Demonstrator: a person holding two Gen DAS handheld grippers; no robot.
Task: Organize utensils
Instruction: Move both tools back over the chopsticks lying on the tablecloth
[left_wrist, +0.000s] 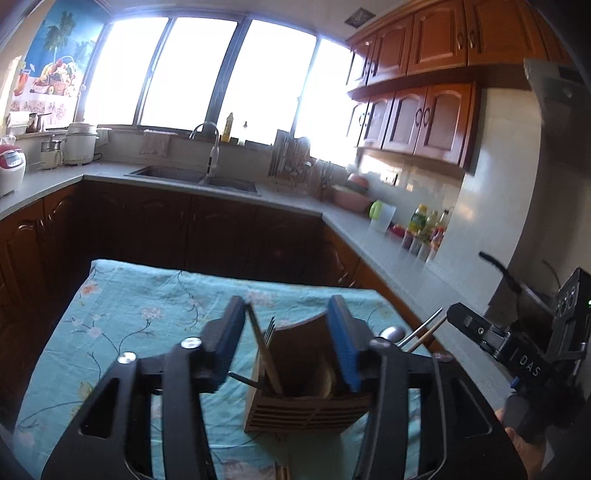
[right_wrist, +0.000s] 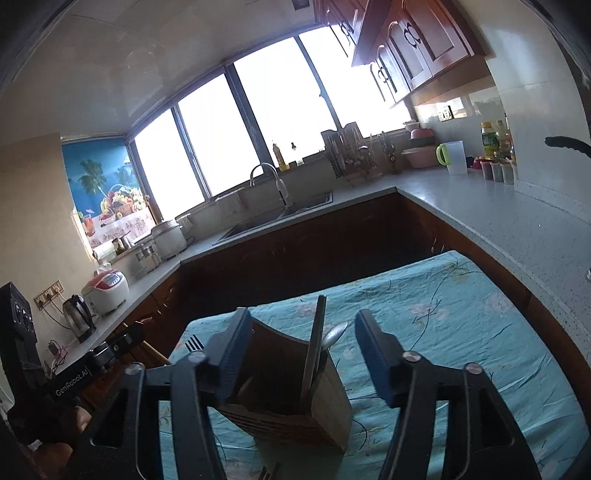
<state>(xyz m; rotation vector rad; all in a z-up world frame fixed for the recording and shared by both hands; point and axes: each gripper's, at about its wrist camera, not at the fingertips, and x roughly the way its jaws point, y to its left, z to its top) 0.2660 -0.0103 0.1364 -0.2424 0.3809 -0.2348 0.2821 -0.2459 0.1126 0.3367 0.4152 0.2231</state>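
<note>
A wooden utensil holder (left_wrist: 303, 398) (right_wrist: 291, 402) stands on a table with a turquoise floral cloth (left_wrist: 122, 332) (right_wrist: 461, 317). It holds a fork (left_wrist: 269, 332), chopsticks (left_wrist: 264, 350) and a spoon (right_wrist: 334, 334). My left gripper (left_wrist: 288, 343) is open and empty, its fingers on either side of the holder, above it. My right gripper (right_wrist: 306, 350) is open and empty, also spread over the holder. The right gripper's body shows at the right edge of the left wrist view (left_wrist: 498, 339). More utensils lie at the table's near edge (right_wrist: 267, 472), mostly hidden.
A grey counter (left_wrist: 369, 229) (right_wrist: 480, 206) runs around the kitchen with a sink (left_wrist: 192, 175) (right_wrist: 288, 214), a dish rack (left_wrist: 291, 162), bottles (left_wrist: 421, 225), a rice cooker (right_wrist: 107, 290) and a kettle (right_wrist: 79, 317). Dark cabinets stand beyond the table.
</note>
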